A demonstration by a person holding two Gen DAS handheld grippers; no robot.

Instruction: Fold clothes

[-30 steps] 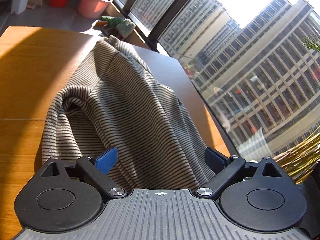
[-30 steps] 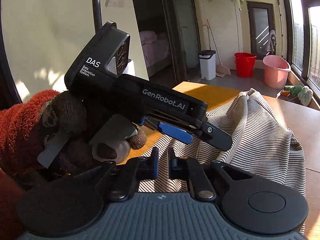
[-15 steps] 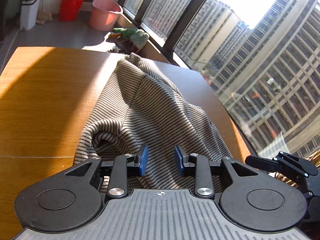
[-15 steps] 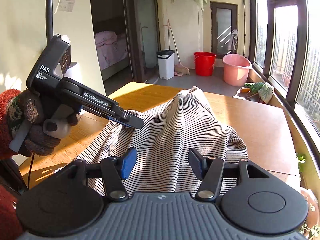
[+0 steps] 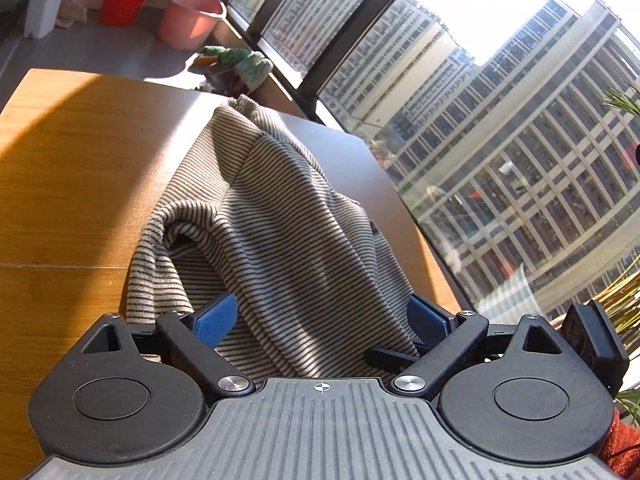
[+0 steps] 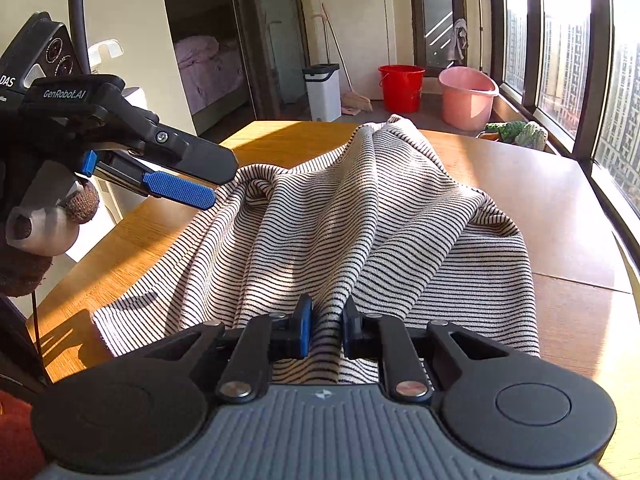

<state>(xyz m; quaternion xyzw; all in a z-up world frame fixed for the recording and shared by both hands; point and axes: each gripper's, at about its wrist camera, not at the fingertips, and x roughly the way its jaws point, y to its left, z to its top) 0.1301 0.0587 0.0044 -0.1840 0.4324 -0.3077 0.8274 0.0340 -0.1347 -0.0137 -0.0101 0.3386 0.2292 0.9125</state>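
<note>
On left tool (image 6: 176,184) "GenRobot.AI" and "DAS", jaws opening, right tool (image 6: 325,322) closing on striped garment (image 6: 360,216)

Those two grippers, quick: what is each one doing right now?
Left gripper: jaws opening, wide apart, striped garment between them but not pinched.
Right gripper: jaws closing, pinching a fold of the garment.
</note>
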